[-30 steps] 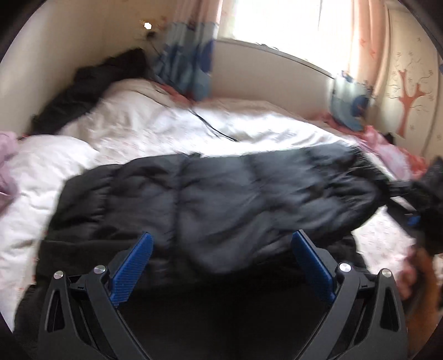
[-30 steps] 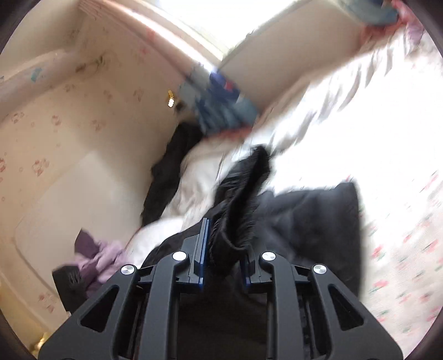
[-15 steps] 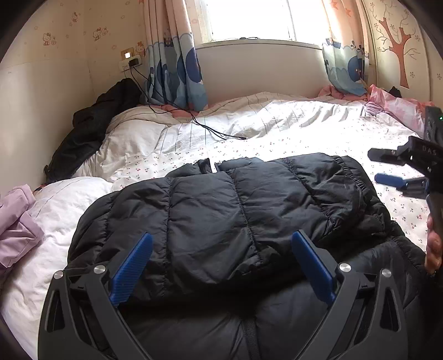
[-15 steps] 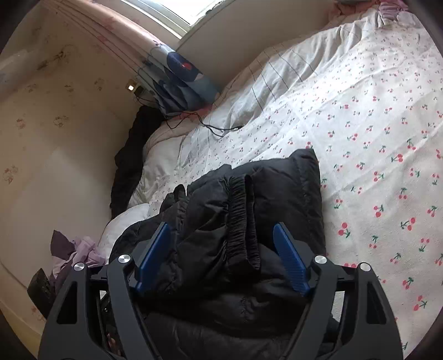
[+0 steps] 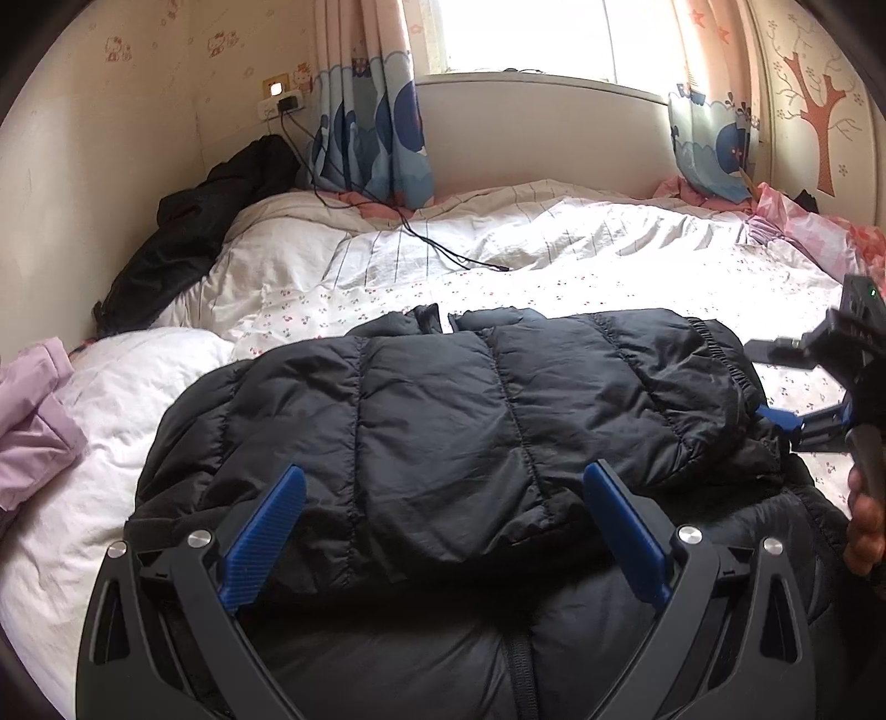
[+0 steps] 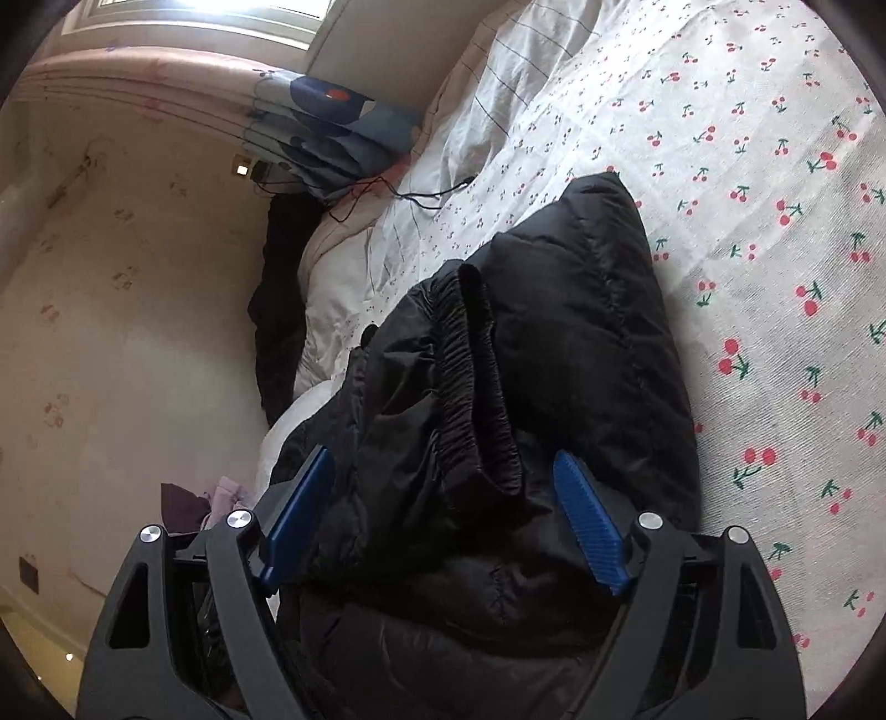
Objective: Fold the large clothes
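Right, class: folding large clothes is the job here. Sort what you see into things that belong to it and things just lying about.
Belongs to the job:
black puffer jacket
left tool
right tool, jaws opening around the jacket's cuff

Just lying about:
dark coat
lilac garment
charging cable
curtain

Around you: bedding, curtains, stray clothes.
At twelve o'clock a window (image 5: 526, 33) sits between two curtains (image 5: 365, 111); a black cable (image 5: 421, 238) trails from the wall socket (image 5: 279, 102) at eleven onto the cherry-print sheet (image 6: 775, 166); a lilac garment (image 5: 33, 410) lies at nine.
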The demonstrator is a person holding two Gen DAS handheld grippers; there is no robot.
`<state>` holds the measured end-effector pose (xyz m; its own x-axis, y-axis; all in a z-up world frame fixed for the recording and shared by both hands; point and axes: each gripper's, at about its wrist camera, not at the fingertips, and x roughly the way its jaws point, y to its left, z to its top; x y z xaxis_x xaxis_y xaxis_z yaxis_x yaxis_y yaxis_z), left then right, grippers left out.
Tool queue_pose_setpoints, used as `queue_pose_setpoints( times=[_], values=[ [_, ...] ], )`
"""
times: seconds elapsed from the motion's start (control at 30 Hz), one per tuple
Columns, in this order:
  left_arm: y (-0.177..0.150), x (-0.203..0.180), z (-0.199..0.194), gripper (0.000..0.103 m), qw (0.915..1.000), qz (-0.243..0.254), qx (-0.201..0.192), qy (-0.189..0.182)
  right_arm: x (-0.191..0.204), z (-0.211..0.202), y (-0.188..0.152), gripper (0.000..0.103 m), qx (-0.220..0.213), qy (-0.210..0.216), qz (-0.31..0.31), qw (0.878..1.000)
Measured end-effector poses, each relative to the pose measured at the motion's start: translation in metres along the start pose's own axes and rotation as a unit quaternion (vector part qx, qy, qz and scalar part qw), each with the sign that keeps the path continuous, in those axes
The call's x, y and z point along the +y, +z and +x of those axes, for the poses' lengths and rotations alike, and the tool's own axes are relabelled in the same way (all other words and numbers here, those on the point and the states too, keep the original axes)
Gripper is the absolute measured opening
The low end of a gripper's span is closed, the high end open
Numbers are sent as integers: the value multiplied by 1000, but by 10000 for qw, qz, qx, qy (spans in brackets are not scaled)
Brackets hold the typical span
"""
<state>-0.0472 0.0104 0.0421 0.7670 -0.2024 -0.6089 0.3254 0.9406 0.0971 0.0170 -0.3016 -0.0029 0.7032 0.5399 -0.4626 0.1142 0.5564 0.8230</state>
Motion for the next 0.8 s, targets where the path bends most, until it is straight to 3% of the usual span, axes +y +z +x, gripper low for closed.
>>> queue_pose_setpoints(
  times=[0.07, 0.13, 0.2, 0.27, 0.37, 0.43, 0.5, 0.7, 0.8],
  values=[
    [0, 3, 2, 96, 9999, -101, 37, -44, 2, 6, 0, 78, 38, 102, -56, 9999],
    [0, 6, 4, 96, 9997, -207, 74, -102, 5, 11, -1, 64, 36, 178, -191, 9997],
    [0, 8, 6, 96, 9994, -293, 105, -136, 8, 14, -2, 12, -32, 314, -316, 9990],
    [0, 10, 6, 96, 9991, -384, 97, -153, 13, 10, -3, 11, -189, 515, -421, 9976],
    [2, 22, -4, 96, 9973, -683, -184, -171, 49, -14, -7, 10, -717, 508, -1163, 9893],
    [4, 31, -7, 96, 9959, -836, -310, -149, 73, -38, -9, 10, -1152, 378, -1596, 9797],
    [4, 40, -4, 96, 9945, -1006, -259, -130, 72, -49, -7, 9, -1303, 182, -1624, 9779],
    [-11, 67, 37, 96, 9850, -1601, 611, -219, 16, -25, 1, 9, -921, -658, -856, 9899],
    [-20, 75, 51, 96, 9790, -1788, 920, -347, -8, -11, 0, 9, -619, -881, -518, 9928]
  ],
)
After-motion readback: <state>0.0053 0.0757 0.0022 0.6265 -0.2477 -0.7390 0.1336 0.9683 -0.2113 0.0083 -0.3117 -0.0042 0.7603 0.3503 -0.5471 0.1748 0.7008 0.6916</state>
